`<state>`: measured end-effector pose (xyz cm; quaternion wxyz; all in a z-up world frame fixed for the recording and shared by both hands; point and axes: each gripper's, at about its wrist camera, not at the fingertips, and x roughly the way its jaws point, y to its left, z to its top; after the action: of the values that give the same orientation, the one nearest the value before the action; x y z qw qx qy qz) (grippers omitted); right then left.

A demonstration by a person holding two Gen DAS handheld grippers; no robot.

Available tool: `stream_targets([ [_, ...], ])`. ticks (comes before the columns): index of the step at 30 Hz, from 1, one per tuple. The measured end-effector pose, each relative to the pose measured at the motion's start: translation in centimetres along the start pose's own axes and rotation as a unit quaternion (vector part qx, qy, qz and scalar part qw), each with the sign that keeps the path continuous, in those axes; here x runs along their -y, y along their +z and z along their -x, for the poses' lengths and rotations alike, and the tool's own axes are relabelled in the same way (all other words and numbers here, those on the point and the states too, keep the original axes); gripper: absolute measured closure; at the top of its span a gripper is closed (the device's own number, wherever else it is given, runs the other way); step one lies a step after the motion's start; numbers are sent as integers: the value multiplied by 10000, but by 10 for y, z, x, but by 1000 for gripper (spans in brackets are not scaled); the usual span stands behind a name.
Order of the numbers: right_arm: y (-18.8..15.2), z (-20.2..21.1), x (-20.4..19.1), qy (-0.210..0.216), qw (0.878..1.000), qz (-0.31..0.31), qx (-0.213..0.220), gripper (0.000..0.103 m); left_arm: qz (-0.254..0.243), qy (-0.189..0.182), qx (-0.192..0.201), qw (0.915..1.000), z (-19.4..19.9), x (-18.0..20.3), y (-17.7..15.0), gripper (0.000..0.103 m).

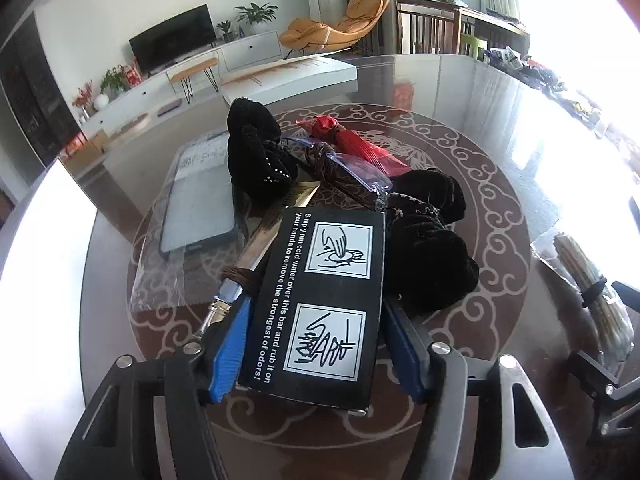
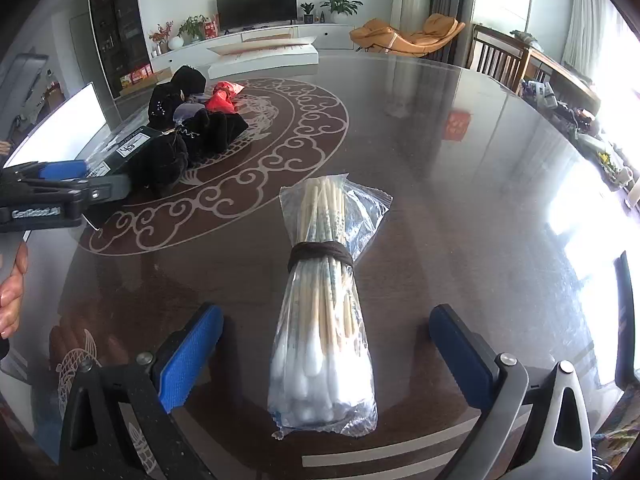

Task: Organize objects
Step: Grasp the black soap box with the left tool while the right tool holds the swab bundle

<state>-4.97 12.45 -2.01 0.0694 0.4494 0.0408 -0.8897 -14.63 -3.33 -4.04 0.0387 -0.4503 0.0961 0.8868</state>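
Note:
My left gripper is shut on a black box with white pictograms and text, held at the near end of a pile on the glass table. The pile holds black velvet pouches, a red wrapped item, a clear blue-edged packet and a metal tool. My right gripper is open, its blue pads either side of a bag of cotton swabs tied with a dark band. The left gripper also shows in the right wrist view, with the box.
A phone case in a clear bag lies left of the pile. A white flat box sits at the table's far side. The round table has a patterned centre. Clutter lines the right edge.

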Motion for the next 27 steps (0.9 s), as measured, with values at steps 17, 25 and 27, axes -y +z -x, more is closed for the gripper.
stream_targets([
  [17, -1, 2, -1, 105, 9999, 109, -33, 0, 919, -145, -574, 9940, 41, -3, -85, 14],
  [25, -2, 3, -2, 84, 9999, 110, -75, 0, 974, -118, -524, 9938, 38, -8, -89, 3],
  [27, -3, 3, -1, 111, 9998, 149, -77, 0, 974, -120, -519, 9938, 38, -8, -90, 2],
])
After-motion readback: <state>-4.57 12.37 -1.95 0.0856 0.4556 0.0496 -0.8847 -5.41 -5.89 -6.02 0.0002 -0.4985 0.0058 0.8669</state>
